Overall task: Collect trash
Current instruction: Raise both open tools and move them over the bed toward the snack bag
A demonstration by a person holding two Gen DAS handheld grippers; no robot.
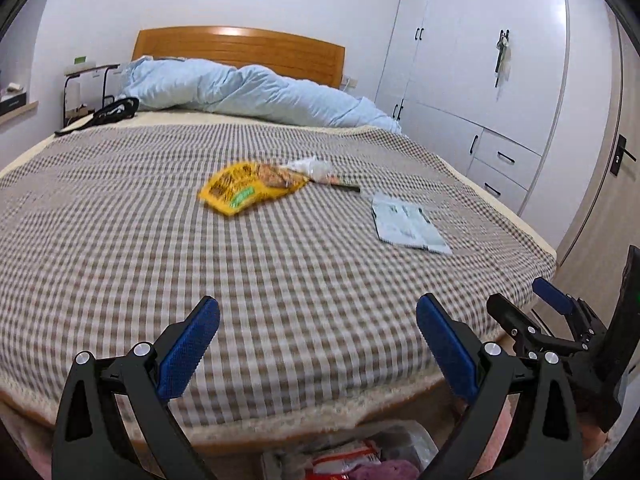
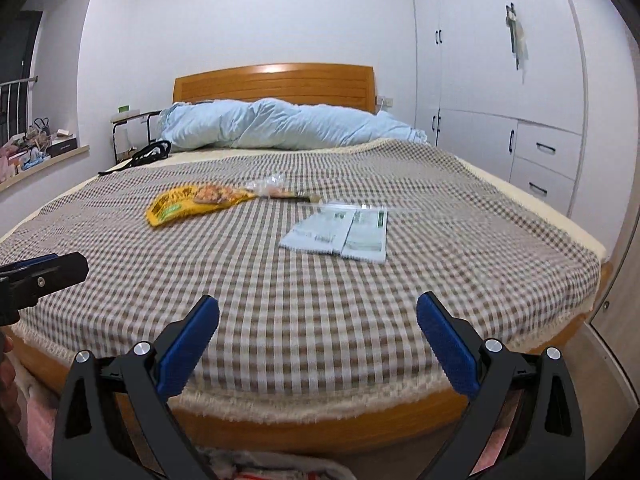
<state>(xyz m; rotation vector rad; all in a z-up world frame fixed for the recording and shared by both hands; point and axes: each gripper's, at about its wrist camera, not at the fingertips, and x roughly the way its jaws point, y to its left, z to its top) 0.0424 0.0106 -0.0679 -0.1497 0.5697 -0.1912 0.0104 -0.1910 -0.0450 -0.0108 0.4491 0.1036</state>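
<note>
Currently we hold the left gripper (image 1: 318, 344) and right gripper (image 2: 318, 344) spread and empty at the bed's (image 1: 120, 240) foot. Yellow snack wrapper (image 1: 250, 190) and pale sachets (image 2: 340, 234) lie flat mid-bed; fingers may snag the checked blanket (image 2: 280, 300).
</note>
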